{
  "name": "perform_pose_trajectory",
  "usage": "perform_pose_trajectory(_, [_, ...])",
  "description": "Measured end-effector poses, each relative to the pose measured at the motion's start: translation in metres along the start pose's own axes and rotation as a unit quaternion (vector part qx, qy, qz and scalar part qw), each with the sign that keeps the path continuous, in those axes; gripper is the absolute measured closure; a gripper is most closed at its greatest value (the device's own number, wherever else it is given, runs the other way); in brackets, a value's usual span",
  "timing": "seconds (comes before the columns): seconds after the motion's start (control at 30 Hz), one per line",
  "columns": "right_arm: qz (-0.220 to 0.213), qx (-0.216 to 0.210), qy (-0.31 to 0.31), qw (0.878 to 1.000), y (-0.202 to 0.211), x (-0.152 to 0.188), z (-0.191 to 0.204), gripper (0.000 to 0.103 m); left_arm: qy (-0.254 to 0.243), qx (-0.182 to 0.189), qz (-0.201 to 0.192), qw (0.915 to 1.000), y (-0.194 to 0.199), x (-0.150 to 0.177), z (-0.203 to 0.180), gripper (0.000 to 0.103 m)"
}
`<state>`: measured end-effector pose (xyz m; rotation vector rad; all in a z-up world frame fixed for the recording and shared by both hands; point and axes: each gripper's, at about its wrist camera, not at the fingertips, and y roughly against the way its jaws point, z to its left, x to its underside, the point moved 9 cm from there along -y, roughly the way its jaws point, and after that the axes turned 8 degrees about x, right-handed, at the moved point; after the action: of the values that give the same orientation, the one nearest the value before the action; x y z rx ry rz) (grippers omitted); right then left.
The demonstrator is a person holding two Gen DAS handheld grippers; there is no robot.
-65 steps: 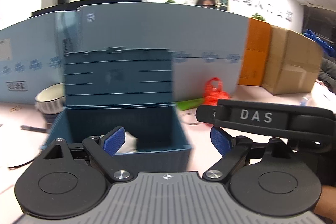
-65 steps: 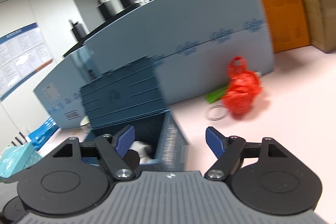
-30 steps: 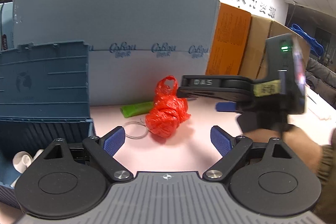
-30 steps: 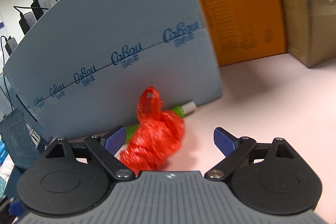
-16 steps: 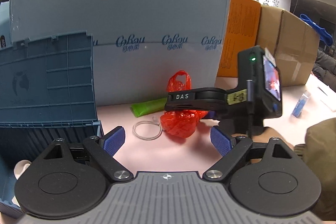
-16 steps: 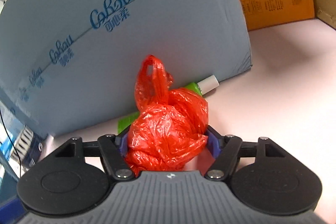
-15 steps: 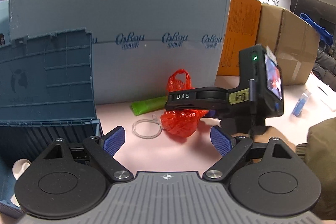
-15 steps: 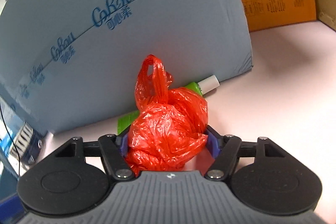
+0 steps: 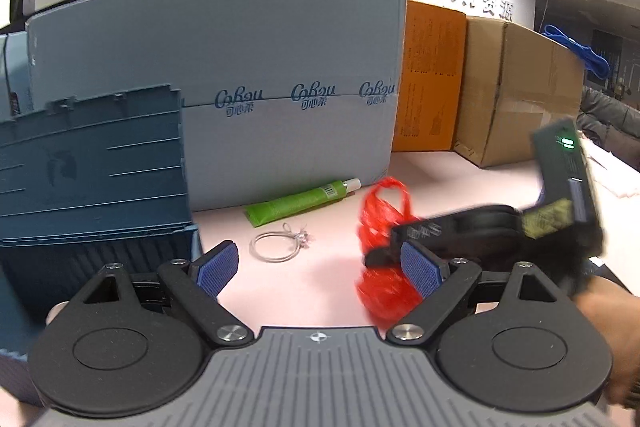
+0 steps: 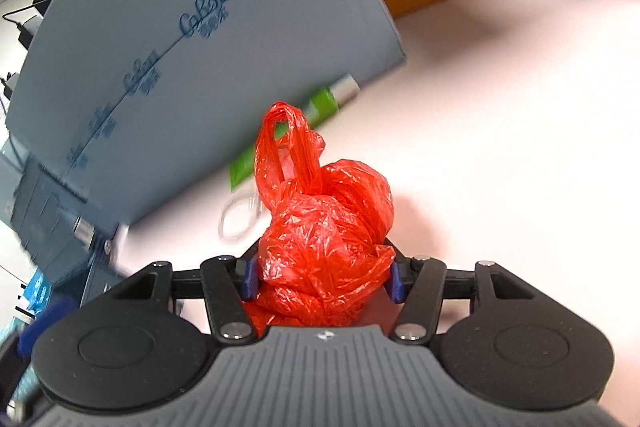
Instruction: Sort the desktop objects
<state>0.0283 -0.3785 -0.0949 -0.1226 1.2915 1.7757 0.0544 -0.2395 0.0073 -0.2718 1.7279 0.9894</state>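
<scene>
A crumpled red plastic bag (image 10: 324, 227) sits between the blue pads of my right gripper (image 10: 322, 281). Its jaws are closing and both pads press into the bag. In the left wrist view the same bag (image 9: 384, 291) hangs blurred at the right gripper's (image 9: 380, 251) tip, to the right of my left gripper (image 9: 320, 267). The left gripper is open with nothing between its fingers. A green tube (image 9: 300, 203) and a thin wire ring (image 9: 276, 247) lie on the pink table. The dark blue storage box (image 9: 92, 167) stands at the left with its lid up.
A tall pale blue carton (image 9: 280, 67) walls off the back, with an orange box (image 9: 432, 79) and a brown cardboard box (image 9: 520, 87) to its right. A person's hand (image 9: 608, 307) holds the right gripper. Bare pink table (image 10: 500, 147) stretches to the right.
The right gripper's jaws have narrowed onto the red bag and taken hold of it. The bag has moved away from the ring and tube, toward the near right.
</scene>
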Motion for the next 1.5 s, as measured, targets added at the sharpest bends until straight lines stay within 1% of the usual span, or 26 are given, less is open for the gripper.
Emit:
perform_pose_trajectory(0.1, [0.009,-0.007,-0.02,1.0,0.021,0.023,-0.002,0.038,-0.003,-0.002,0.0,1.0,0.014,0.006,-0.003,0.016])
perform_pose_trajectory(0.17, [0.011,-0.01,-0.03,0.999,0.034,0.036,-0.001,0.027,-0.008,-0.003,0.001,1.0,0.019,0.008,-0.005,0.016])
perform_pose_trajectory(0.2, [0.014,-0.01,-0.033,0.999,0.039,0.042,-0.002,0.026,-0.011,-0.004,-0.002,0.9999,0.023,0.009,-0.007,0.015])
perform_pose_trajectory(0.27, [0.02,-0.015,-0.044,0.999,0.042,0.053,-0.004,0.017,-0.014,-0.004,-0.007,0.9999,0.033,0.01,-0.007,0.015])
perform_pose_trajectory(0.33, [0.022,-0.02,-0.05,0.998,0.044,0.057,0.002,0.013,-0.014,-0.011,-0.016,0.9997,0.043,0.01,-0.006,0.015])
perform_pose_trajectory(0.43, [0.026,-0.031,-0.041,0.998,0.049,0.071,0.012,0.013,-0.009,-0.013,-0.032,0.9994,0.059,0.011,-0.003,0.015])
perform_pose_trajectory(0.53, [0.009,-0.042,-0.015,0.999,0.058,0.079,0.026,0.013,-0.005,-0.022,-0.034,0.9992,0.068,0.013,0.002,0.015])
perform_pose_trajectory(0.57, [-0.004,-0.031,-0.002,1.0,0.06,0.078,0.03,0.013,-0.005,-0.028,-0.034,0.999,0.072,0.015,0.004,0.015])
perform_pose_trajectory(0.63, [-0.014,-0.012,0.006,1.0,0.061,0.077,0.033,0.013,-0.004,-0.046,-0.031,0.9984,0.08,0.018,0.01,0.015])
perform_pose_trajectory(0.7, [0.017,-0.033,-0.008,0.999,0.056,0.084,0.037,0.013,0.002,-0.067,-0.031,0.9973,0.09,0.021,0.021,0.015])
perform_pose_trajectory(0.73, [0.022,-0.031,-0.014,0.999,0.058,0.089,0.038,0.013,0.006,-0.076,-0.031,0.9966,0.095,0.022,0.026,0.015])
perform_pose_trajectory(0.77, [0.023,-0.026,-0.019,0.999,0.061,0.094,0.039,0.013,0.012,-0.084,-0.031,0.9959,0.099,0.023,0.033,0.015])
perform_pose_trajectory(0.87, [0.008,0.028,0.001,1.0,0.06,0.093,0.039,0.013,0.028,-0.106,-0.027,0.9936,0.111,0.027,0.051,0.014])
perform_pose_trajectory(0.9, [0.011,0.026,-0.006,1.0,0.058,0.092,0.04,0.013,0.033,-0.115,-0.023,0.9925,0.114,0.029,0.058,0.014])
perform_pose_trajectory(0.97, [0.02,-0.01,-0.029,0.999,0.056,0.094,0.048,0.013,0.039,-0.142,-0.013,0.989,0.12,0.032,0.07,0.014])
perform_pose_trajectory(1.03, [0.023,-0.04,-0.029,0.999,0.054,0.095,0.06,0.013,0.051,-0.156,-0.013,0.9864,0.125,0.033,0.081,0.014])
perform_pose_trajectory(1.13, [0.025,-0.077,-0.013,0.997,0.045,0.092,0.083,0.01,0.071,-0.157,-0.024,0.9848,0.132,0.03,0.092,0.014])
perform_pose_trajectory(1.2, [0.018,-0.083,-0.004,0.996,0.04,0.088,0.091,0.008,0.069,-0.156,-0.026,0.985,0.133,0.029,0.095,0.013])
perform_pose_trajectory(1.27, [0.004,-0.072,-0.001,0.997,0.034,0.084,0.089,0.005,0.064,-0.152,-0.025,0.9861,0.132,0.028,0.094,0.013])
perform_pose_trajectory(1.3, [-0.003,-0.065,-0.003,0.998,0.031,0.081,0.086,0.004,0.061,-0.148,-0.025,0.9867,0.131,0.027,0.093,0.013])
perform_pose_trajectory(1.37, [-0.003,-0.053,-0.018,0.998,0.028,0.078,0.074,0.004,0.054,-0.139,-0.023,0.9886,0.127,0.026,0.088,0.012])
perform_pose_trajectory(1.4, [-0.005,-0.041,-0.025,0.999,0.03,0.077,0.067,0.004,0.047,-0.134,-0.021,0.9896,0.125,0.025,0.085,0.012])
perform_pose_trajectory(1.5, [-0.03,-0.005,-0.031,0.999,0.043,0.07,0.046,0.004,0.031,-0.118,-0.014,0.9924,0.117,0.025,0.075,0.012])
